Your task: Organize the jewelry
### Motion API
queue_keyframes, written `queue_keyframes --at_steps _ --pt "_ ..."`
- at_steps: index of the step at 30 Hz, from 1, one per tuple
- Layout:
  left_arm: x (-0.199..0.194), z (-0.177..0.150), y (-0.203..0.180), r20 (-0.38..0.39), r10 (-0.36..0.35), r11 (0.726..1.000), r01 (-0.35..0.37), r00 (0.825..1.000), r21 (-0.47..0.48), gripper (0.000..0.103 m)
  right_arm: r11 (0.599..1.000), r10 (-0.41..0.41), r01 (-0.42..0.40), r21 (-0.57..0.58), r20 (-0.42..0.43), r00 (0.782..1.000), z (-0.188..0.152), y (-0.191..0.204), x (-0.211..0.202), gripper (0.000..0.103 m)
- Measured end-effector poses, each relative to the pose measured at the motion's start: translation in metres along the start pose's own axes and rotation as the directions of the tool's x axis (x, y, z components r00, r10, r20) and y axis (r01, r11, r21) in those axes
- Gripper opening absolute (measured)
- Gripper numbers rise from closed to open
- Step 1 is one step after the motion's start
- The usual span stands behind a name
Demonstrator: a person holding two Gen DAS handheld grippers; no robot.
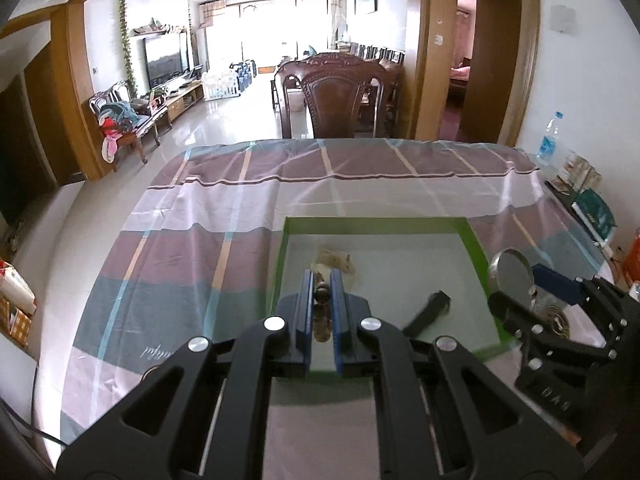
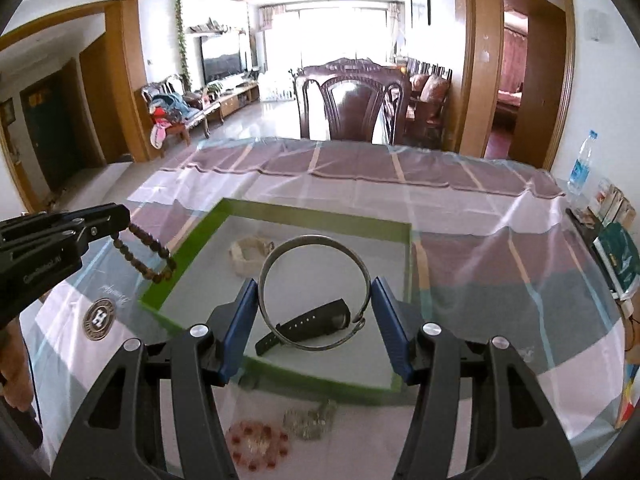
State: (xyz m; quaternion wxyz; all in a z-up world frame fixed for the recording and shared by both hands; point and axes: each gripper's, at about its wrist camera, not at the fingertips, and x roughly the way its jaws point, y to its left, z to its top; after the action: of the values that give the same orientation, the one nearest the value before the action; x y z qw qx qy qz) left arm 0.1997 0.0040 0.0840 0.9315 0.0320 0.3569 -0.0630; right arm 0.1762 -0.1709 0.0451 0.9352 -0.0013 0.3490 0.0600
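The shallow green-rimmed tray (image 2: 192, 256) on the table already holds a black watch strap (image 2: 308, 322) and a pale woven bracelet (image 2: 250, 256). The right claw (image 2: 314, 320), half open, grips a silver metal bangle (image 2: 314, 292) above it; the left claw (image 1: 322, 294) is clamped on a brown wooden bead bracelet (image 2: 144, 254). A red beaded bracelet (image 2: 258, 442) and a silver chain (image 2: 310, 420) remain outside.

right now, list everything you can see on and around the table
tray: 1, green rim, on the table
watch: 1, black, in tray
beige bracelet: 1, in tray, far side
silver bangle: 1, between right gripper's pads
bead bracelet: 1, brown, hanging from left gripper
red bead bracelet: 1, on cloth, near side of tray
silver chain: 1, beside it
tablecloth: 1, plaid
water bottle: 1, far right
chair: 1, dark wood, behind table
left gripper: shut on beads
right gripper: holding bangle
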Motion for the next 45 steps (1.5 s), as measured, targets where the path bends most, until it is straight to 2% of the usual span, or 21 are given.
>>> queue_keyframes --at_steps 9,10,13,17,23,27,28,32,37,42,43,44,45 --pt "0.069 -0.015 -0.003 -0.108 0.029 0.999 -0.028 0.994 0.016 0.009 0.999 -0.034 0.034 -0.001 -0.138 0.99 -0.015 0.005 0.068 0.058" --pt "0.074 -0.018 -0.004 -0.106 0.03 0.999 -0.029 0.994 0.013 0.011 0.999 -0.034 0.035 -0.001 -0.148 0.988 -0.016 0.005 0.072 0.058" --pt "0.08 -0.025 -0.006 -0.108 0.049 0.998 -0.046 0.993 0.033 0.03 0.999 -0.047 0.046 -0.011 -0.152 0.987 -0.019 0.005 0.074 0.059" --pt "0.076 -0.031 -0.005 -0.11 0.045 0.999 -0.041 0.993 0.035 0.041 0.999 -0.052 0.05 -0.013 -0.124 0.991 -0.021 0.005 0.058 0.069" --pt "0.044 -0.046 -0.007 -0.087 0.025 0.999 -0.021 0.996 0.045 0.053 0.999 -0.042 0.041 -0.006 -0.107 0.993 -0.033 -0.005 0.023 0.069" --pt "0.012 -0.07 -0.007 -0.071 -0.008 0.998 0.012 0.997 0.057 0.065 1.0 -0.021 0.023 0.012 -0.148 0.989 -0.059 -0.018 -0.001 0.069" --pt "0.007 -0.076 -0.007 -0.07 -0.005 0.998 0.009 0.998 0.055 0.069 1.0 -0.013 0.016 0.018 -0.16 0.987 -0.066 -0.021 -0.004 0.064" --pt "0.007 -0.105 -0.014 -0.117 -0.023 0.998 0.03 0.993 0.057 0.07 1.0 -0.002 0.007 0.018 -0.252 0.968 -0.091 -0.024 0.009 0.043" --pt "0.022 -0.132 -0.027 -0.192 -0.035 0.996 0.051 0.981 0.076 0.07 0.998 0.045 -0.026 0.06 -0.346 0.937 -0.106 -0.017 0.045 0.04" --pt "0.027 -0.144 -0.026 -0.221 -0.03 0.995 0.049 0.975 0.084 0.072 0.998 0.045 -0.026 0.061 -0.35 0.936 -0.11 -0.006 0.061 0.04" --pt "0.027 -0.146 -0.025 -0.225 -0.028 0.995 0.048 0.974 0.083 0.072 0.997 0.061 -0.041 0.063 -0.355 0.933 -0.111 -0.005 0.062 0.024" --pt "0.029 -0.148 -0.025 -0.231 -0.026 0.995 0.047 0.973 0.083 0.072 0.996 0.077 -0.054 0.072 -0.358 0.931 -0.114 -0.004 0.059 0.02" --pt "0.03 -0.151 -0.024 -0.24 -0.025 0.996 0.046 0.97 0.082 0.073 0.996 0.081 -0.058 0.072 -0.369 0.926 -0.115 -0.005 0.057 0.019"
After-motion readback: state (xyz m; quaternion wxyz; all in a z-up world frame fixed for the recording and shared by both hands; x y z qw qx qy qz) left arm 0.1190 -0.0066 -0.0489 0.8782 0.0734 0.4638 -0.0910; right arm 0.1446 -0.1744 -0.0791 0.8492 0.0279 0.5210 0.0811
